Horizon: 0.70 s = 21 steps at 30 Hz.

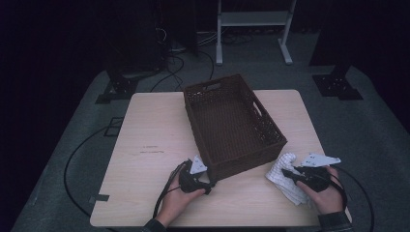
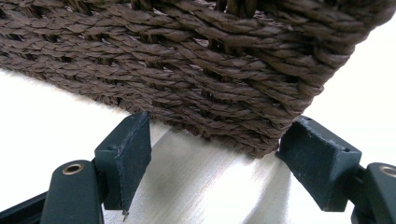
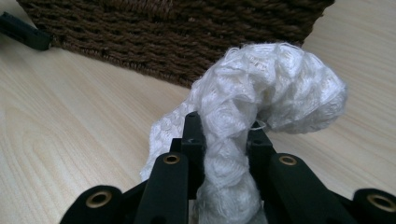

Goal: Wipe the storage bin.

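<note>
A dark brown woven basket (image 1: 270, 126) stands on the light wooden table (image 1: 150, 145), and I see nothing inside it. My left gripper (image 1: 209, 186) is open at the basket's near left corner (image 2: 261, 140), one jaw on either side of that corner. A white textured cloth (image 1: 283, 176) lies at the basket's near right corner. My right gripper (image 1: 287, 173) is shut on the cloth (image 3: 261, 93), whose bunched end rises between the jaws in the right gripper view, in front of the basket wall (image 3: 187, 37).
Handle cut-outs show in the basket's far and right walls. A white frame (image 1: 251, 21) and dark stands with cables stand on the grey floor beyond the table. Bare tabletop spreads left of the basket.
</note>
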Motion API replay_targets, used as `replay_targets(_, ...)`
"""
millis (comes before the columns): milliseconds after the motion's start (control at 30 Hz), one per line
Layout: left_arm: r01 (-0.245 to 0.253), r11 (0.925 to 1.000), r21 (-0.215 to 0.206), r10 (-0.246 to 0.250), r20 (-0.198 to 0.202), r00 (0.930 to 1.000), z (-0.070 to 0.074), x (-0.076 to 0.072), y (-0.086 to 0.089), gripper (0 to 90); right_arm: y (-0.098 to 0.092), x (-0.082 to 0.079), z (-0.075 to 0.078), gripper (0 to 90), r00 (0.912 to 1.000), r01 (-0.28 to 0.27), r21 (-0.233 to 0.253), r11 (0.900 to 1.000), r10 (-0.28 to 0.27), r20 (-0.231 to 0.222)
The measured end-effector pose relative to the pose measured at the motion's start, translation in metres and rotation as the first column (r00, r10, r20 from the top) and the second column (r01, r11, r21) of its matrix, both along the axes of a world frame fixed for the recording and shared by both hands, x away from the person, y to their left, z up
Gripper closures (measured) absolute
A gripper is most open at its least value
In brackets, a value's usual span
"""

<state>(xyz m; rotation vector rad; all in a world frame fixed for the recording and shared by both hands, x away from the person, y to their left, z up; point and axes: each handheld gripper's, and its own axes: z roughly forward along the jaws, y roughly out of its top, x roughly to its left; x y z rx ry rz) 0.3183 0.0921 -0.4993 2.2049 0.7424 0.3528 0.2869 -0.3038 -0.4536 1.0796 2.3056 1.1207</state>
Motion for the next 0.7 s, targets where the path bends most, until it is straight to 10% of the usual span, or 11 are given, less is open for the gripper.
replay_targets(700,0.000,1.0000,0.001,0.000,0.002,1.0000,0.000,0.000,0.000,24.4,-0.001,0.020,0.029,75.3,0.9985,0.022,0.022,1.000,-0.023,0.049)
